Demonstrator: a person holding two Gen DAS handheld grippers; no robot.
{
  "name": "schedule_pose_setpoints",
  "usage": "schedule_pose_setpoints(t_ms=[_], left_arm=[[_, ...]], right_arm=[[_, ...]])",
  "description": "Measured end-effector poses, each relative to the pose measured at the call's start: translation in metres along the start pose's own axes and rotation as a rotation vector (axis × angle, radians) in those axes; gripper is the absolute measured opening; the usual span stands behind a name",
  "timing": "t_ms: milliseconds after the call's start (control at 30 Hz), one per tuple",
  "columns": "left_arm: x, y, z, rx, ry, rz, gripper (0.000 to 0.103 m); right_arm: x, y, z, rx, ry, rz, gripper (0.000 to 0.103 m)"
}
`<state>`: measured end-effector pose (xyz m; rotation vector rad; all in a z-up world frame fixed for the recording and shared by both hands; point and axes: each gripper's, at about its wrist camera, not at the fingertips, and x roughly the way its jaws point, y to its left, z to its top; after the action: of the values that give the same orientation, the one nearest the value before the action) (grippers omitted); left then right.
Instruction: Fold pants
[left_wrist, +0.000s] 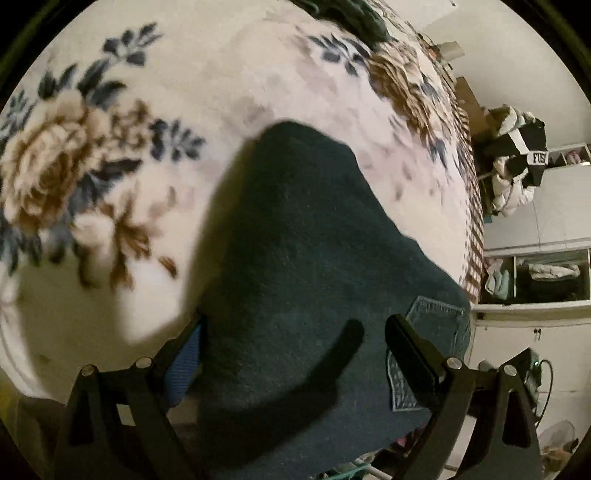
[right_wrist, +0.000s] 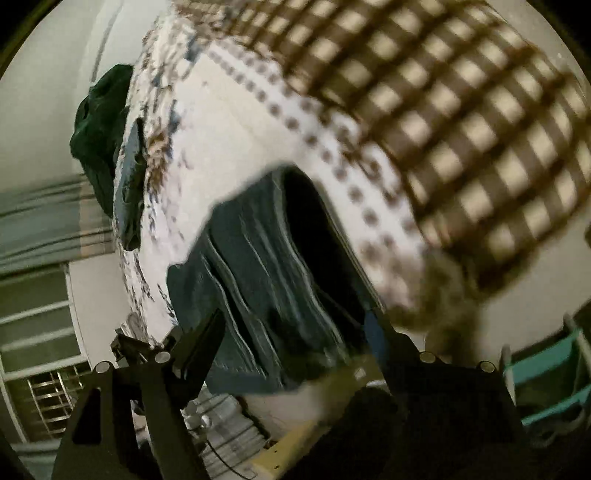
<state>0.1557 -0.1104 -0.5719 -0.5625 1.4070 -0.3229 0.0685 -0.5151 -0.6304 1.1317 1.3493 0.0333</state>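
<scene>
Dark blue jeans (left_wrist: 295, 258) hang between the fingers of my left gripper (left_wrist: 295, 343), above a floral blanket (left_wrist: 110, 147) on a bed. A back pocket (left_wrist: 436, 325) shows by the right finger. The left jaws stand wide with the denim draped over them; whether they pinch it is unclear. In the right wrist view, a folded bundle of the jeans (right_wrist: 266, 273) sits between the fingers of my right gripper (right_wrist: 295, 332), which looks closed on the cloth. The view is blurred by motion.
A checked blanket border (right_wrist: 461, 110) hangs at the bed's edge. Dark green and blue clothes (right_wrist: 107, 147) lie farther along the bed. A pile of jackets (left_wrist: 517, 158) and white cupboards (left_wrist: 535, 288) stand beside the bed.
</scene>
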Motion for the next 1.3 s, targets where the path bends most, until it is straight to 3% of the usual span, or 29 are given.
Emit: schedule_pose_setpoints(t_ms=[167, 233, 300, 400, 500, 567, 700, 767, 833, 867, 933, 1000, 1067, 1300], left_arm=[[0.010, 0.004, -0.003, -0.022, 0.011, -0.015, 0.095], [0.011, 0.005, -0.003, -0.024, 0.012, -0.020, 0.095], [0.013, 0.003, -0.002, -0.010, 0.016, -0.017, 0.095], [0.013, 0.004, -0.003, 0.007, 0.022, -0.020, 0.095], [0.016, 0.004, -0.001, 0.008, 0.026, -0.028, 0.095], [0.016, 0.005, -0.001, 0.007, 0.025, -0.030, 0.095], [0.017, 0.006, -0.002, 0.012, 0.013, -0.032, 0.095], [0.017, 0.004, -0.003, 0.023, 0.003, -0.028, 0.095], [0.016, 0.001, -0.004, 0.039, -0.016, -0.024, 0.095], [0.015, 0.000, -0.005, 0.043, -0.036, -0.031, 0.093], [0.010, 0.000, -0.007, 0.052, -0.072, -0.023, 0.073], [0.003, 0.004, -0.009, 0.054, -0.099, -0.042, 0.039], [-0.009, 0.010, -0.013, 0.055, -0.121, -0.088, 0.027], [-0.050, -0.009, -0.019, 0.084, -0.135, -0.123, 0.022]], right_arm=[[0.039, -0.022, -0.018, 0.072, 0.074, 0.037, 0.080], [0.054, -0.022, -0.018, 0.080, 0.044, 0.121, 0.081], [0.062, -0.020, -0.016, 0.087, 0.013, 0.135, 0.081], [0.067, -0.012, -0.014, 0.075, -0.030, 0.241, 0.081], [0.081, -0.001, -0.008, -0.013, -0.023, 0.160, 0.082], [0.087, 0.001, -0.005, -0.012, -0.019, 0.184, 0.087], [0.088, 0.010, -0.005, -0.024, -0.016, 0.202, 0.086], [0.089, 0.011, -0.006, -0.029, -0.024, 0.194, 0.084], [0.090, 0.011, -0.007, -0.026, -0.035, 0.197, 0.070], [0.091, 0.011, -0.007, -0.025, -0.038, 0.197, 0.067], [0.091, 0.012, -0.010, -0.029, -0.054, 0.191, 0.055], [0.089, 0.015, -0.013, -0.039, -0.071, 0.185, 0.046], [0.087, 0.024, -0.018, -0.062, -0.080, 0.169, 0.042], [0.056, 0.045, -0.026, -0.097, -0.074, 0.159, 0.037]])
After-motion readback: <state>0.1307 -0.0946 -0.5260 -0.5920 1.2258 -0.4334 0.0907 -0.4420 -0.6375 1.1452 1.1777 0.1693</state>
